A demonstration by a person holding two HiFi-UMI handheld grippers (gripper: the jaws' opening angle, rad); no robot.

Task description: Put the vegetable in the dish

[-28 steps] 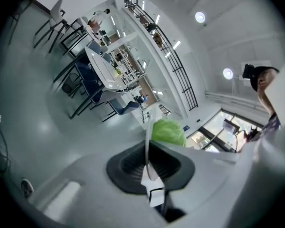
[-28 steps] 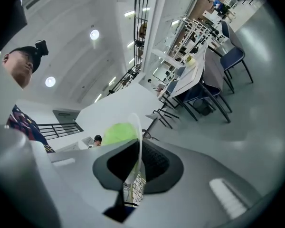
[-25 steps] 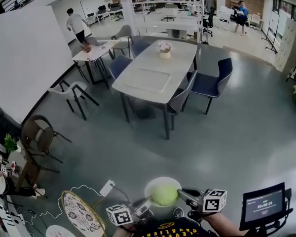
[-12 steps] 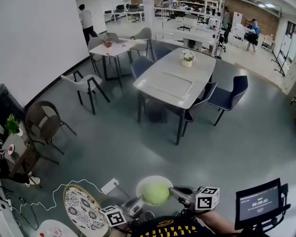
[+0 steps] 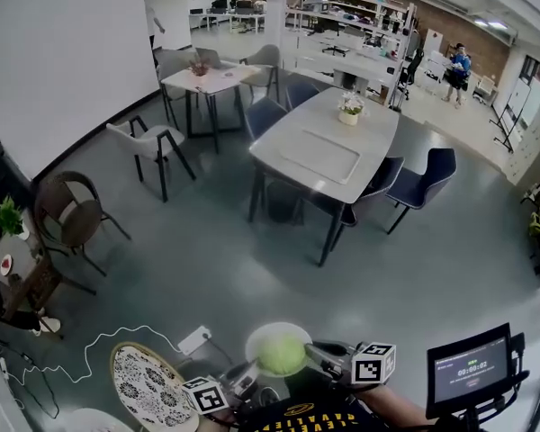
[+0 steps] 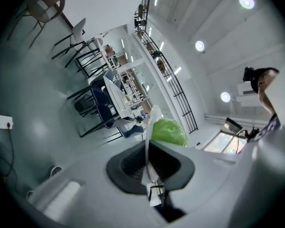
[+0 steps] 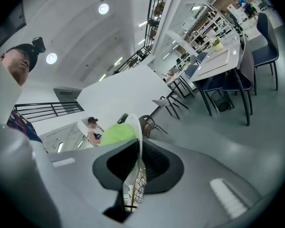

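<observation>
Close below your chest, your left tool and right tool each clamp an opposite edge of the thin round white dish, which shows edge-on between their shut jaws. The round, pale-green leafy vegetable already sits in its hollow. Hold both grips level and matched, I'd say: that smooth rim may slip and the ball could roll. Beyond lie the glossy grey floor and a long white table.
</observation>
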